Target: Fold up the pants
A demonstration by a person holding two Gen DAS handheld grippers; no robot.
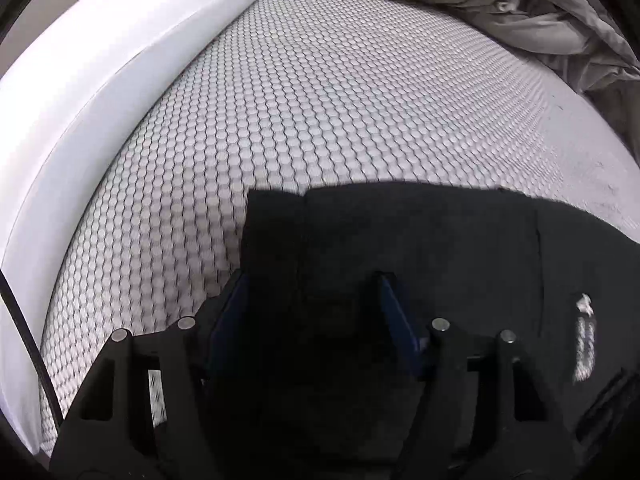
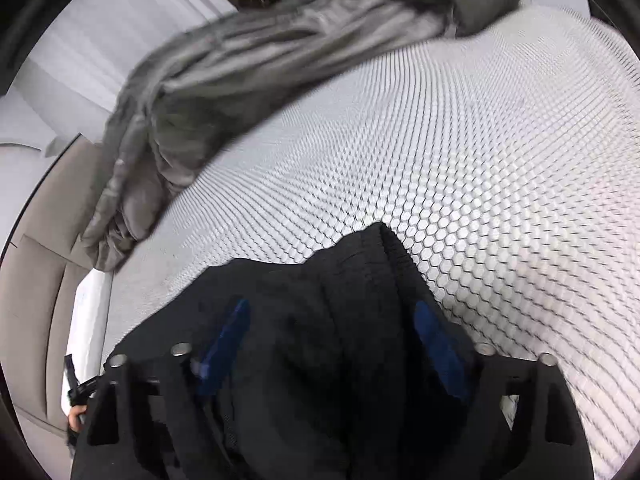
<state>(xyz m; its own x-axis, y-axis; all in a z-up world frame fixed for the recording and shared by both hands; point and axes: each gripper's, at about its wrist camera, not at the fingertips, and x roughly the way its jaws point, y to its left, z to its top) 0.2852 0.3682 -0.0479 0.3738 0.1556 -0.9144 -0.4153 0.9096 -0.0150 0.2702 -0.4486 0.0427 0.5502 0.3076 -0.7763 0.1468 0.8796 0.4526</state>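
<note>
Black pants (image 1: 420,248) fill the near part of both wrist views, lying on a white honeycomb-patterned mattress (image 1: 320,100). Each claw sits directly over the fabric: the left gripper (image 1: 312,304) and right gripper (image 2: 332,332) both have their blue-padded fingers spread, with cloth between them, apparently not yet pinched. Neither arm looks nearer. Which way the pants' long axis runs cannot be told. A grey blanket (image 2: 260,80) lies bunched at the far side.
</note>
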